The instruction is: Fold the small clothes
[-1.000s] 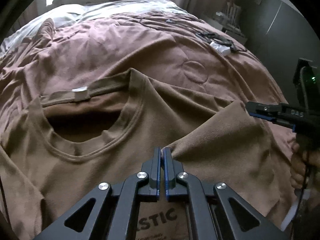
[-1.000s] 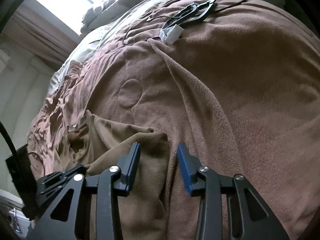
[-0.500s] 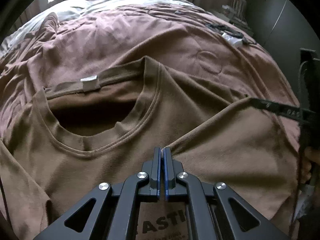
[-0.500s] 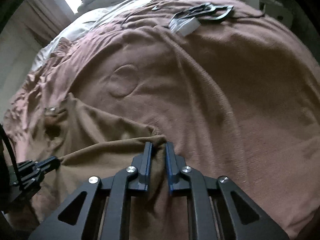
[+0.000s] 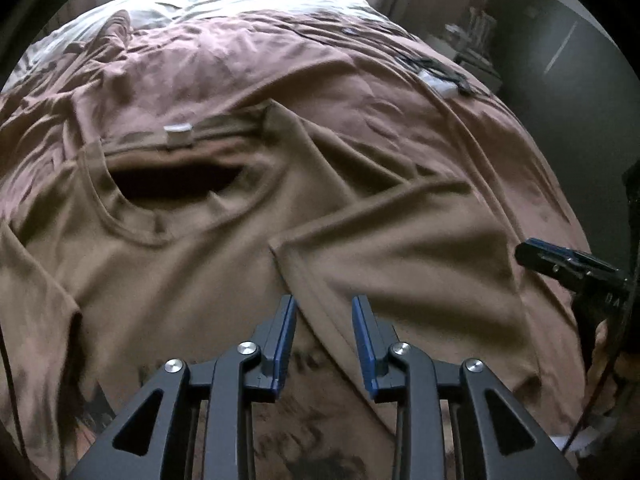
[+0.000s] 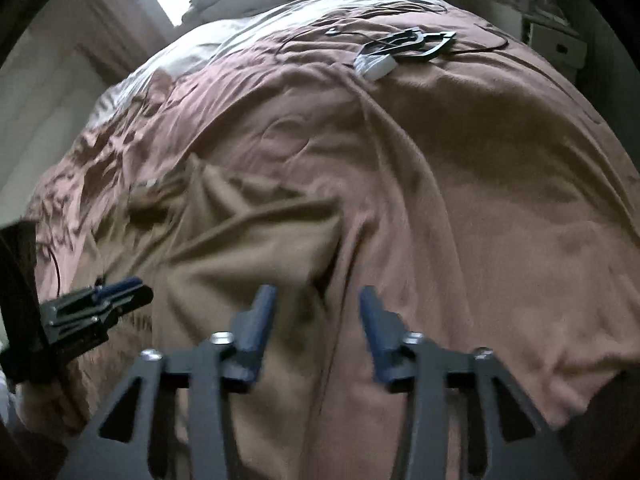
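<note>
Your brown cotton T-shirt (image 5: pixel 192 280) lies chest-up on the bed's pinkish-brown fleece blanket (image 5: pixel 248 64), and its one sleeve (image 5: pixel 400 272) is now folded in over the chest, the hem edge ending just below the round neckline (image 5: pixel 132 216). Both sets of fingers are letting go: your left gripper (image 5: pixel 324 320) is opening with only the sleeve's hem edge lying loose beneath it, nothing pinched, and your right gripper (image 6: pixel 316 312) is opening too, empty, over the shirt's outer edge beside the neckline.

The risk from here sits in that fresh fold — it is wrinkled and puffed, not pressed flat, so it may spring back or slide off the chest on the soft blanket if you pull away carelessly. A blue pad catching the hem as you withdraw would drag the sleeve open again. The far side of the neckline looks unfolded — grabbing it through a blanket ridge could lift the blanket with the shirt.
</note>
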The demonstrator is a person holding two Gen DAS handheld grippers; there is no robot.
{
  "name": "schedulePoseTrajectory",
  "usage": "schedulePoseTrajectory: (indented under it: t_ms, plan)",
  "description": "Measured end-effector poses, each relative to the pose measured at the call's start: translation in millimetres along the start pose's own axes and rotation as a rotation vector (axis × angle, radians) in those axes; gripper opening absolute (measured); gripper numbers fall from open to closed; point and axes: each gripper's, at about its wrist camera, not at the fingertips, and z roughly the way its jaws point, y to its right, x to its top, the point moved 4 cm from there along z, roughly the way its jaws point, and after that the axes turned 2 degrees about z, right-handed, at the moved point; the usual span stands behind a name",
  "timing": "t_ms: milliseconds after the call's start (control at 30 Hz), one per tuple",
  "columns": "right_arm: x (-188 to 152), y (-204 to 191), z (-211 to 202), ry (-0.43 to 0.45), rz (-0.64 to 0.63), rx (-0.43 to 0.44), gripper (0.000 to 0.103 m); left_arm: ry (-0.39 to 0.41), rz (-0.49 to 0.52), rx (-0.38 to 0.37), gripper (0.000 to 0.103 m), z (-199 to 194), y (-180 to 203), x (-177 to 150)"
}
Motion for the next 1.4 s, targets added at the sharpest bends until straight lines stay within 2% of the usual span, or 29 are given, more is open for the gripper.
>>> schedulePoseTrajectory:
  t_ms: [233,367,733,833,933,967,1000,1033,1100,1133,1200,1400]
  plan:
    - [-34.0,-9.4,-2.9,-0.069,-0.049,-0.057,0.044,-0.033,0.021,-0.015,0.031,-0.1,23.6,-33.1]
    - [-48.5,-10.6,-2.7,-0.107,-0.056,-0.079,0.038,-0.058,0.048,-0.010,0.031,0.0,33.4,-49.0]
    - [-80.8,-17.8,-22.8,-0.143,-0.133,-0.221,0.035,-0.130,0.163,0.064,0.031,-12.1,60.9,-85.8]
    - [-85.6,-20.6,-35.7,-0.149,-0.114,-0.223,0.035,-0.126,0.116,0.026,0.031,-26.9,57.0,-90.0]
    - [-87.9,-19.9,-59.0,-0.115,-0.071,-0.182,0.035,-0.094,0.068,0.012,0.031,-54.8,46.7,-92.5]
    - [-88.8,-20.7,-69.6,-0.100,-0.050,-0.165,0.036,-0.087,0.059,0.007,0.031,-64.0,43.8,-94.0]
    - [-90.0,-21.9,-78.5,-0.088,-0.042,-0.158,0.043,-0.080,0.051,-0.002,0.032,-74.3,40.2,-95.4]
    - [-92.0,-25.8,-90.4,-0.070,-0.042,-0.151,0.048,-0.067,0.039,-0.015,0.035,-86.2,35.9,-96.9]
    - [-97.1,-31.1,-107.1,-0.048,-0.045,-0.145,0.071,-0.027,0.017,-0.032,0.052,-112.4,25.9,-100.1]
    - [-100.4,-35.2,-117.4,-0.033,-0.041,-0.142,0.074,-0.011,0.019,-0.029,0.057,-122.2,24.6,-100.9]
    - [-107.0,-38.5,-132.8,-0.016,-0.027,-0.136,0.081,0.027,0.033,-0.007,0.076,-144.3,18.4,-104.5]
    - [-132.9,-59.8,-188.7,0.050,-0.019,-0.136,0.086,0.123,0.020,0.010,0.098,-210.8,-6.8,-117.8]
